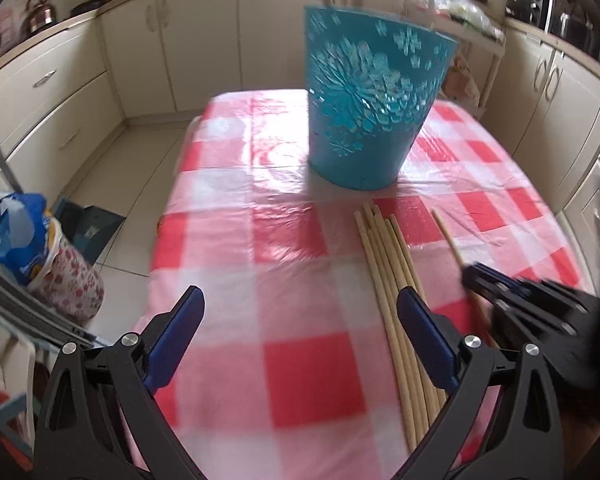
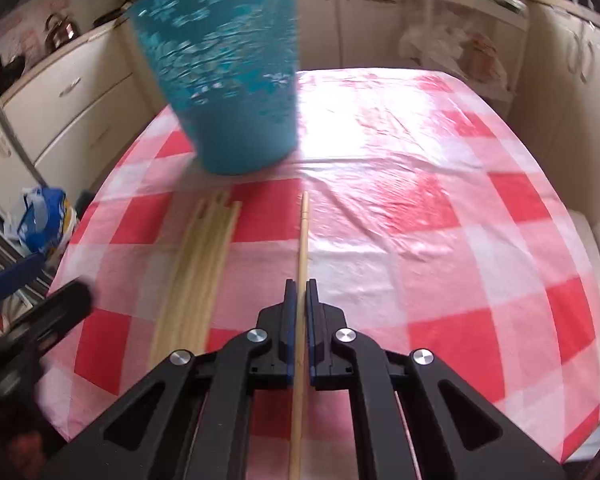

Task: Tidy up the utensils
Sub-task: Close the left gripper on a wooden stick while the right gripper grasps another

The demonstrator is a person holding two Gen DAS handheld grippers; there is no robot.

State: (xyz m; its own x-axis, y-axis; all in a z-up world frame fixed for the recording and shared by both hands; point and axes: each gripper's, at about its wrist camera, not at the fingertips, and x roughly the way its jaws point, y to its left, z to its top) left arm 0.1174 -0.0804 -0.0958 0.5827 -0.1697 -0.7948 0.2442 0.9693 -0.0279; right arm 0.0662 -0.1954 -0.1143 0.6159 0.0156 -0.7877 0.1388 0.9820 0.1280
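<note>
A teal bucket with white flower prints [image 1: 372, 108] [image 2: 228, 80] stands upright on the red-and-white checked table [image 1: 292, 240] [image 2: 420, 240]. In front of it lies a bundle of several pale wooden chopsticks [image 1: 392, 280] [image 2: 200, 264]. My left gripper [image 1: 300, 312] is open above the cloth, its right finger over the bundle. One single chopstick [image 2: 303, 248] lies apart to the right, and my right gripper [image 2: 301, 292] is shut on it, pads pressed on both sides. In the left wrist view the right gripper [image 1: 520, 300] shows blurred, with the single chopstick [image 1: 448, 236] sticking out ahead of it.
Cream kitchen cabinets [image 1: 172, 48] run around the table. A blue plastic bag and a flowered bag [image 1: 40, 248] sit on the floor at the left. A kettle [image 1: 40, 12] stands on the far left counter, and a cluttered rack with bags [image 2: 472, 44] is behind the table.
</note>
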